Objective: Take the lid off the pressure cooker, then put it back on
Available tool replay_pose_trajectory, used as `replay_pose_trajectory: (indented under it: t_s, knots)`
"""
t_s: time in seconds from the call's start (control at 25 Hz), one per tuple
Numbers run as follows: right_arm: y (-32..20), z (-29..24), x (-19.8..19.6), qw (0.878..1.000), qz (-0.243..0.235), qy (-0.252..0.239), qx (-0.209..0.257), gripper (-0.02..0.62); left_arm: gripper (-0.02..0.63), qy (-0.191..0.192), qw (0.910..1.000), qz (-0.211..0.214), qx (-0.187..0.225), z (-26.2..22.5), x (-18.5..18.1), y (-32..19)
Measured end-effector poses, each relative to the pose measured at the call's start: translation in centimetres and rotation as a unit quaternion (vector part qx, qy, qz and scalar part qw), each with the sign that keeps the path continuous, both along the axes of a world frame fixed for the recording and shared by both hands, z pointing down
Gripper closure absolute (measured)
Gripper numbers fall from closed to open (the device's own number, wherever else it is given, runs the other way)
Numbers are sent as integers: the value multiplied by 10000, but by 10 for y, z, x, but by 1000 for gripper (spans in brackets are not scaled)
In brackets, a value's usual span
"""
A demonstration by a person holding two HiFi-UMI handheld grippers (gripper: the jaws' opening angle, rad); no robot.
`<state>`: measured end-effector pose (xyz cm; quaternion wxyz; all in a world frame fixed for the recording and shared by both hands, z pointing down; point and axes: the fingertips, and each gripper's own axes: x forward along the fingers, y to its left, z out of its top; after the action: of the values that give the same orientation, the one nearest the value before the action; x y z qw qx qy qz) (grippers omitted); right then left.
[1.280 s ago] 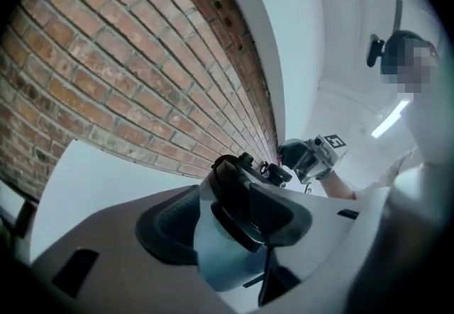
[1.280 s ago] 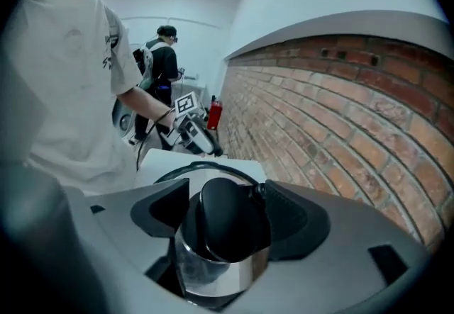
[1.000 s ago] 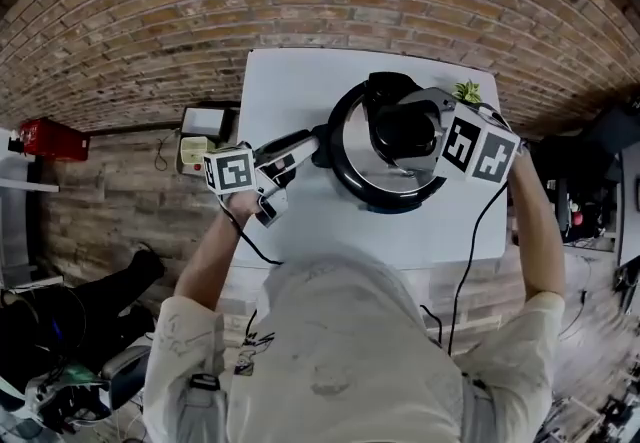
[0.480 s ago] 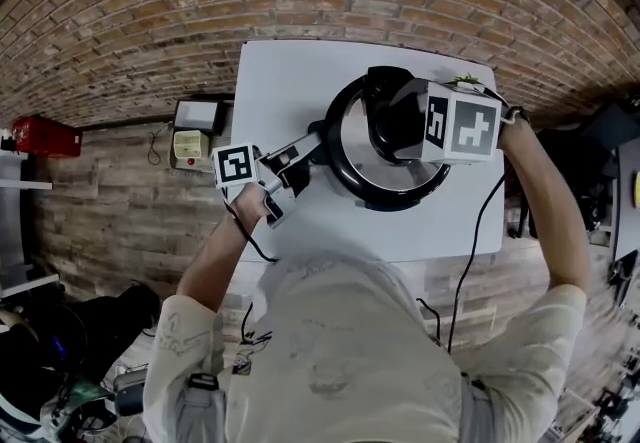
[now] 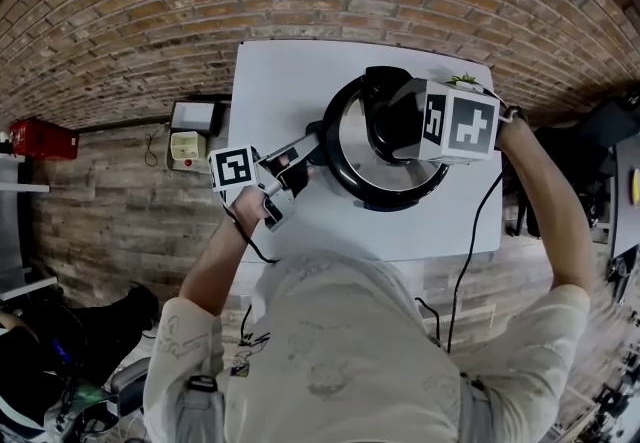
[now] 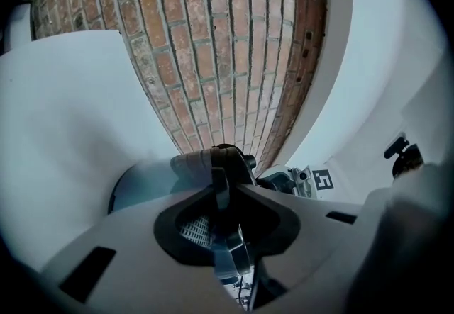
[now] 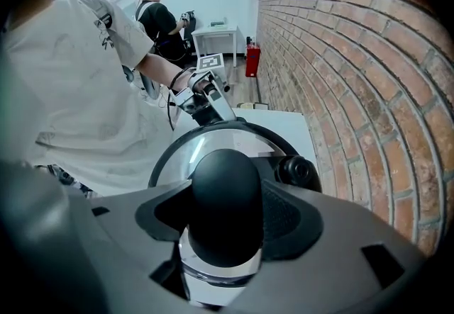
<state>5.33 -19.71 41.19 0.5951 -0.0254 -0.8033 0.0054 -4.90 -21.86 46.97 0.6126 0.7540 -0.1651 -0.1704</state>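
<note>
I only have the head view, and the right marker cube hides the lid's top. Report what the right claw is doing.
Observer: The right gripper view shows that the right claw has just been closing. Its jaws now clamp the black lid knob.
Operator: Now report the left claw.
Observer: The left gripper view shows that the left claw has also just been closing. The side handle stands edge-on between its jaws, with the pads against it.
Operator: Say what else is in the right grip.
Observer: Nothing. A smaller round black fitting sits on the lid beside the knob, outside the jaws.
</note>
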Motion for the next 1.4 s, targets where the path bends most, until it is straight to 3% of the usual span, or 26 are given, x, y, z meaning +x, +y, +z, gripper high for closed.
replay_pose_trajectory:
  t_s: [0.44, 0.68, 0.84, 1.04, 1.2, 1.4]
  knots:
    - [-6, 3, 1, 9988, 450, 206, -52, 301, 526, 182, 9994, -261, -162, -1, -2, -1]
    - [-9, 5, 1, 9947, 981, 268, -130, 299, 528, 240, 9989, -349, -209, 0, -2, 0]
    - [-15, 5, 2, 9837, 1756, 303, -241, 299, 529, 254, 9986, -408, -229, 1, -4, -1]
    - [-22, 5, 6, 9586, 2785, 375, -450, 299, 531, 335, 9977, -510, -303, -1, -4, 0]
    - [-22, 6, 5, 9473, 3122, 487, -523, 296, 532, 308, 9964, -680, -393, 0, -6, -1]
    - [-22, 6, 5, 9480, 3088, 575, -507, 296, 534, 310, 9949, -837, -478, 2, -6, -1]
